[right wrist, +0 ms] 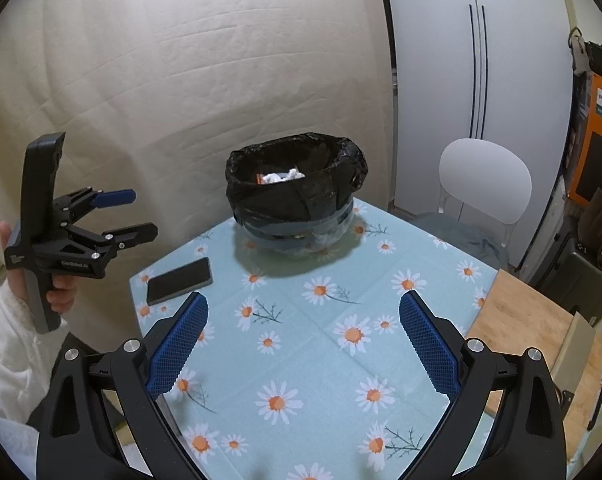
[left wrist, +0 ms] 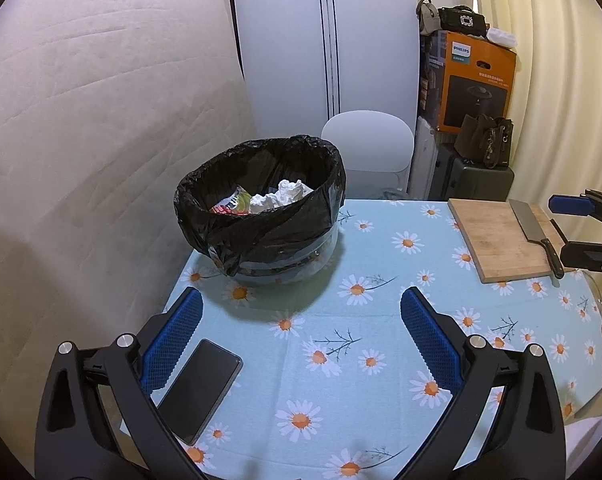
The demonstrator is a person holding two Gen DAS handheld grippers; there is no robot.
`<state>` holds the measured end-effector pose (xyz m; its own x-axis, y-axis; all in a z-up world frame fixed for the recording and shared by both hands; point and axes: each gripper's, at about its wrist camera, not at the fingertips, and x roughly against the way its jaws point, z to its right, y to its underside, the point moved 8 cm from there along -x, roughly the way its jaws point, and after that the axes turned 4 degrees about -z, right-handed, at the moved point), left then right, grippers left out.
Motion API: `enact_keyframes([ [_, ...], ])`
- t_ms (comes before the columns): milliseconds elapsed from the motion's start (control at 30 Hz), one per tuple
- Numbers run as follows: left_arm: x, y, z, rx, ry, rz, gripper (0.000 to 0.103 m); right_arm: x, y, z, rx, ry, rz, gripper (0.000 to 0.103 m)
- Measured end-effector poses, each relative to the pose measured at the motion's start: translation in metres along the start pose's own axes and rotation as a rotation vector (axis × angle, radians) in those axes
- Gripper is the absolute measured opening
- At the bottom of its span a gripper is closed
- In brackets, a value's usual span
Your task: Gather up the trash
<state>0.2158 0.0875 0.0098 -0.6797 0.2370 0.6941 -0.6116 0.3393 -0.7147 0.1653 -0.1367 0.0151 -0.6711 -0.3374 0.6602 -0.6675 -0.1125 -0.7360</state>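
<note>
Beside my spread left tool (left wrist: 301, 308) lies a phone (left wrist: 200, 390); ahead, the thin bag (left wrist: 261, 220) is soft, so I take its rim. The right tool (right wrist: 303, 312) is spread too.

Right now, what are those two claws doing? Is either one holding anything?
Left claw: open, holding nothing, above the tablecloth.
Right claw: open, holding nothing, pointed toward the trash bin.
</note>
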Motion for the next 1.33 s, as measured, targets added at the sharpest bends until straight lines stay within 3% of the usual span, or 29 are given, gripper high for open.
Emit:
enact_keyframes([
  [1333,0.002,-0.009,-0.009,0.007,0.004,0.029,0.097,-0.015,-0.011,-0.012,0.035,0.019,-0.016,0.093],
])
